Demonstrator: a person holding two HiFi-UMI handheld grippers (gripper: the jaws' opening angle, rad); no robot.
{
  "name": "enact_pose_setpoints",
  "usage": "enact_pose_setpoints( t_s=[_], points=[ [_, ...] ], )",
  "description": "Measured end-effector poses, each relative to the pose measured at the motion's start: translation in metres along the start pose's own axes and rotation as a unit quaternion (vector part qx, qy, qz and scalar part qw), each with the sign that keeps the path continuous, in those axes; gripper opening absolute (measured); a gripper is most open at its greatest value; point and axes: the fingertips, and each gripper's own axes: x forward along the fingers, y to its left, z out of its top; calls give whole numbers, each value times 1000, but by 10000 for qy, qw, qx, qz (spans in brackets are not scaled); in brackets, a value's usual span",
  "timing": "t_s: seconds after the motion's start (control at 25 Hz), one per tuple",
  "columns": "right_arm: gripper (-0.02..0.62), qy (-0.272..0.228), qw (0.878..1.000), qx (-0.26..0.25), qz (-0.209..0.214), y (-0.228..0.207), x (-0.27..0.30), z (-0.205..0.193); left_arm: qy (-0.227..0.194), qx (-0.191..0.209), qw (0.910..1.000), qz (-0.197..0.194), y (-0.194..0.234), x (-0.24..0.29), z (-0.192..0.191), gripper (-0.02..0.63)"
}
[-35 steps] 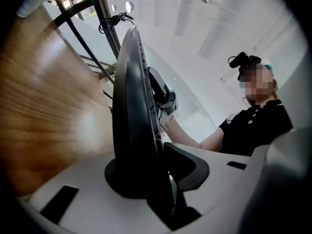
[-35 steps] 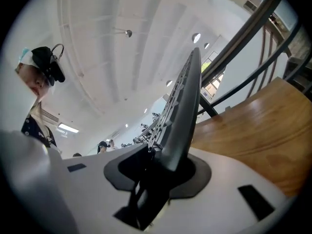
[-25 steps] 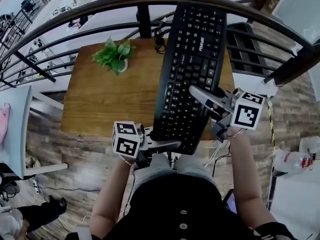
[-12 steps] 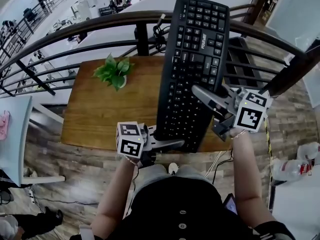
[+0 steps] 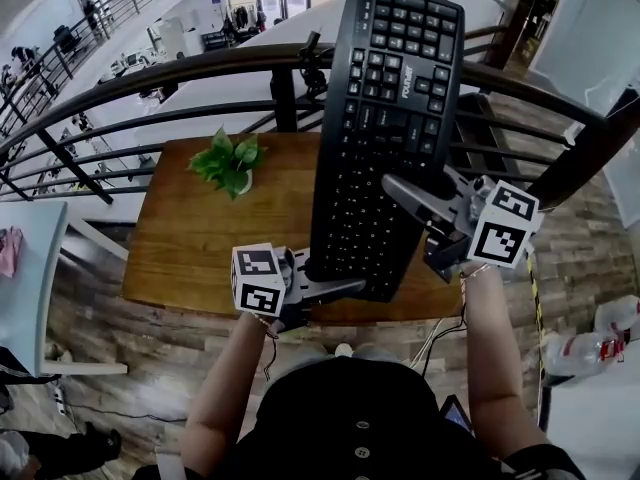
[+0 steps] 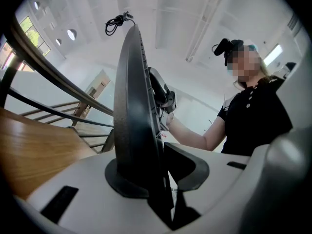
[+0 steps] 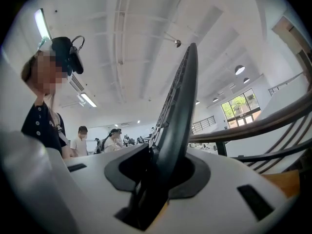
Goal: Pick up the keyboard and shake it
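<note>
The black keyboard [image 5: 385, 128] hangs in the air above the wooden table [image 5: 200, 218], its far end up over the railing. My left gripper [image 5: 335, 286] is shut on its near left corner. My right gripper [image 5: 410, 193] is shut on its right edge about halfway along. In the left gripper view the keyboard [image 6: 134, 121] stands edge-on between the jaws of the left gripper [image 6: 156, 177], with its coiled cable [image 6: 116, 22] at the top. In the right gripper view the keyboard [image 7: 178, 116] rises edge-on out of the right gripper [image 7: 158, 177], which clamps it.
A small potted plant [image 5: 228, 161] stands on the table's far left part. A dark curved railing [image 5: 150, 78] runs behind the table. A white table edge [image 5: 20, 268] is at the left. People stand in the distance [image 7: 80, 140].
Both grippers have lifted the keyboard higher and tilted it up; its far end now rises above the railing. The grips on it look unchanged.
</note>
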Motion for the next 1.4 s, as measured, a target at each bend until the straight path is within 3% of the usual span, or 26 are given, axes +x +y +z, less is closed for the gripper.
enact_pose_setpoints(
  t_s=[0.24, 0.48, 0.72, 1.4],
  points=[
    [123, -185, 9993, -237, 209, 11, 1, 5, 2, 494, 9987, 96, 4, -3, 2, 112],
    [119, -243, 9984, -393, 335, 20, -2, 8, -23, 735, 9973, 93, 5, -2, 2, 110],
    [114, -252, 9980, -439, 379, 26, -4, 6, -87, 728, 9973, -10, 5, 3, -3, 109],
    [109, -174, 9970, -546, 512, 29, -2, 1, 181, 804, 9962, 271, 20, -1, -5, 106]
  ],
)
